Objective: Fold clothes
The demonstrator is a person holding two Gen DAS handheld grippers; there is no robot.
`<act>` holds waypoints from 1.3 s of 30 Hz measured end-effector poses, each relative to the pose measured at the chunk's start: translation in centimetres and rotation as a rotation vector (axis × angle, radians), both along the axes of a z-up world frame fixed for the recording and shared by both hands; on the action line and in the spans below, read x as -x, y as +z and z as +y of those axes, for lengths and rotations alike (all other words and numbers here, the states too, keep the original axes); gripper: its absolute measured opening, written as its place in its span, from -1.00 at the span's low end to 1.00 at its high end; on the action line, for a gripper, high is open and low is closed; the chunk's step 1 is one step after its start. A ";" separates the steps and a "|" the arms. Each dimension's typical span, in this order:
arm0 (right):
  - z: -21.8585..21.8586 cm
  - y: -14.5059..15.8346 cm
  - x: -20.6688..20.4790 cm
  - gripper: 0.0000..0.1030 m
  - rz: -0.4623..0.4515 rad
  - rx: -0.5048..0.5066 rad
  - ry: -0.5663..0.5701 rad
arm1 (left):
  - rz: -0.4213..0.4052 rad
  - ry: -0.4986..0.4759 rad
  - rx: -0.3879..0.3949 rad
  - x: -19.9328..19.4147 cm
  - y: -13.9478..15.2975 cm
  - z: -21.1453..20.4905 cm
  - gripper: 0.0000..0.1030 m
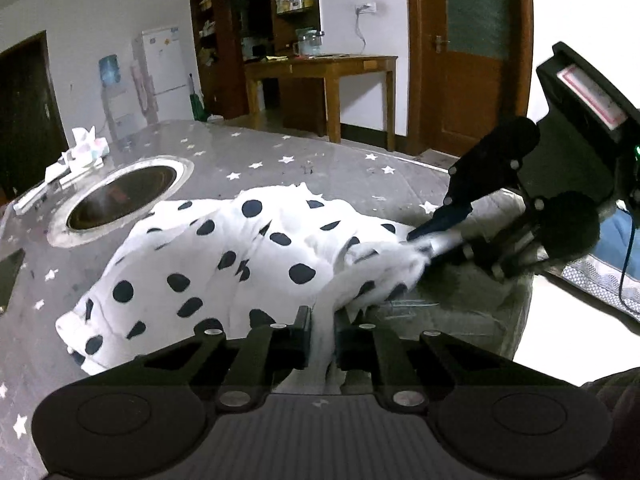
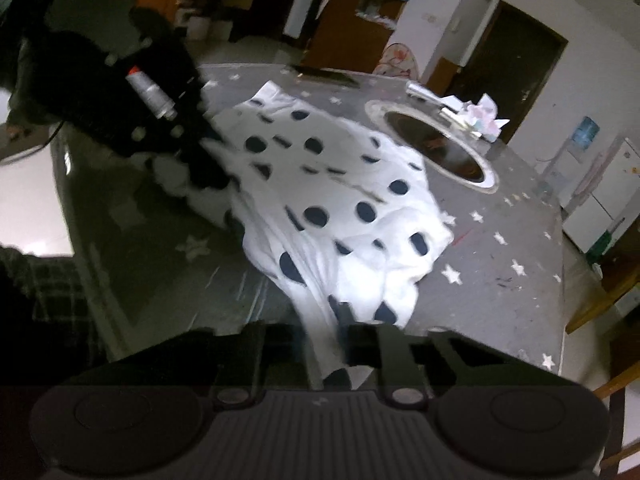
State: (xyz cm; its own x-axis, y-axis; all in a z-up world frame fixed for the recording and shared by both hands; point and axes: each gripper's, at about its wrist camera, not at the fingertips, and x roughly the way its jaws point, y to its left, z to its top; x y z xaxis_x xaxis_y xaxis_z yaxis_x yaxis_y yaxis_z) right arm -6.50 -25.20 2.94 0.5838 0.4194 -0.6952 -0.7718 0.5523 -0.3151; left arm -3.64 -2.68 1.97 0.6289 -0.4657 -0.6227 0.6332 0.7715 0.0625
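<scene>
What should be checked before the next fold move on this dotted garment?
1. Left gripper shut on the garment: ok.
2. Right gripper shut on the garment: ok.
3. Both grips on the near edge, apart from each other: ok.
4. Garment lying flat on the table: not ok, it is bunched and wrinkled.
5. Cloth clear of the round opening: ok.
6. Which garment part each gripper holds: cannot tell.

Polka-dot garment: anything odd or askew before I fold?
The polka-dot garment lies bunched and wrinkled, not spread flat, with left gripper and right gripper both pinching its near edge. Nothing looks spilled or damaged.
</scene>
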 end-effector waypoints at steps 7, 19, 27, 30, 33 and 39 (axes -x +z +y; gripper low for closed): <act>-0.3 2.8 -2.3 -0.87 -0.010 -0.076 -0.053 | -0.033 -0.015 -0.033 2.3 -0.3 -0.1 -0.14; 0.7 5.8 -4.3 -0.87 -0.038 -0.153 -0.055 | -0.186 0.013 -0.205 5.0 -2.6 -1.0 0.07; -0.2 5.5 -3.5 -0.90 -0.038 -0.189 -0.077 | -0.181 0.023 -0.189 4.8 -2.1 0.4 -0.64; -0.8 5.8 -2.6 -0.90 -0.032 -0.211 -0.075 | -0.167 0.030 -0.148 5.2 -0.7 1.4 -0.67; -1.5 6.4 -0.8 -0.90 -0.030 -0.218 -0.043 | -0.140 0.026 -0.109 6.3 1.1 2.4 -0.67; -1.9 7.8 2.3 -0.90 -0.002 -0.227 0.016 | -0.110 -0.011 -0.061 9.4 3.7 4.2 -0.67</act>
State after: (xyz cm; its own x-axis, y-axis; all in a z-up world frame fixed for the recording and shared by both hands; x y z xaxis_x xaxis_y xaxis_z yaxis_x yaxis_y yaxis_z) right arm -8.81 -27.06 10.77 0.5767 0.5744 -0.5809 -0.7809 0.5965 -0.1854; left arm -13.01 1.50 5.68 0.6899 -0.4368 -0.5772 0.6286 0.7570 0.1785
